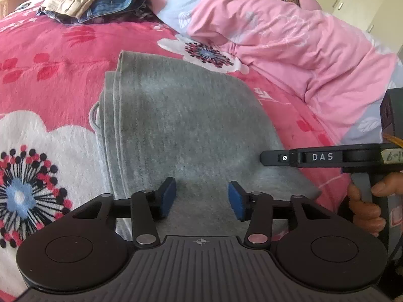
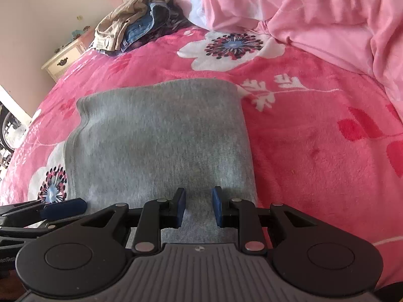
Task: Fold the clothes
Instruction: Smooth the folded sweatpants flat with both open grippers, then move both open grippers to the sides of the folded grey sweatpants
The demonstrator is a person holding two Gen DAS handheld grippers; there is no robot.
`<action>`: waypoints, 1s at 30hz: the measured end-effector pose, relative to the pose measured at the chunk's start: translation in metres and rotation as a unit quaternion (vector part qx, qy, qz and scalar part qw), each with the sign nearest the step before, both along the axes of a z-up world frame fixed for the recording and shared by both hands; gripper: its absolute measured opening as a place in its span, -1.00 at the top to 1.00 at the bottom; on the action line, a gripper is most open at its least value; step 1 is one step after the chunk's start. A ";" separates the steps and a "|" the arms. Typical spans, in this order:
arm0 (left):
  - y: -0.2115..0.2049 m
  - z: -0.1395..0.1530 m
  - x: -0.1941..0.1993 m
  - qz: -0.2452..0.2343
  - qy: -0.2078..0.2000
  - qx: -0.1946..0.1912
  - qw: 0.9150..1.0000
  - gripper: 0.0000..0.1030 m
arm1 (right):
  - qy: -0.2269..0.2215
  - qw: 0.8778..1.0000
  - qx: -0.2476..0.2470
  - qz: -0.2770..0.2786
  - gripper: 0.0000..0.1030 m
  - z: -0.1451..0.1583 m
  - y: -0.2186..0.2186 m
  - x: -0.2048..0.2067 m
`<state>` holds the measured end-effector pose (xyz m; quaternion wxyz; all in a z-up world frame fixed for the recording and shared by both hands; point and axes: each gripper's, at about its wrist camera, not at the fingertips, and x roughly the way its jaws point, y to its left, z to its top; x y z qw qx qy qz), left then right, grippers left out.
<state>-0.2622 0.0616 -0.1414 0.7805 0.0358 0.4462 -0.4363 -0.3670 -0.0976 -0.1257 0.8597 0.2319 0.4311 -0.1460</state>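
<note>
only the left wrist view shows a hand (image 1: pixel 365 201) on the right gripper's handle; only the right wrist view shows a cream nightstand (image 2: pixel 64 61). the folded grey garment (image 1: pixel 181 130), soft knit with stacked rounded edges, lies on a fuzzy pink floral blanket (image 1: pixel 63 58). the left gripper (image 1: pixel 202 198) hangs released over its near edge; the right gripper (image 2: pixel 199 207), jaws narrowly apart, seems unclenched above the cloth.
</note>
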 end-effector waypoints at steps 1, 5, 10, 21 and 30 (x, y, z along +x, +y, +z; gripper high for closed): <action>-0.001 0.001 -0.001 -0.003 -0.001 -0.001 1.000 -0.12 | 0.002 1.000 0.000 -0.001 0.52 0.001 0.000 0.001; -0.008 0.005 -0.009 -0.027 -0.011 0.003 1.000 -0.55 | 0.008 1.000 0.006 -0.004 0.50 0.001 -0.001 0.002; -0.007 0.009 -0.015 -0.038 -0.020 -0.008 0.999 -0.89 | 0.011 1.000 0.008 -0.003 0.47 0.002 -0.001 0.004; 0.011 0.028 -0.020 -0.023 -0.065 -0.069 0.995 -1.00 | 0.016 1.000 -0.005 0.009 0.34 0.003 0.006 0.007; -0.001 0.040 -0.004 0.007 -0.117 -0.067 0.991 -0.98 | -0.041 0.999 -0.028 0.010 0.33 0.044 -0.015 0.013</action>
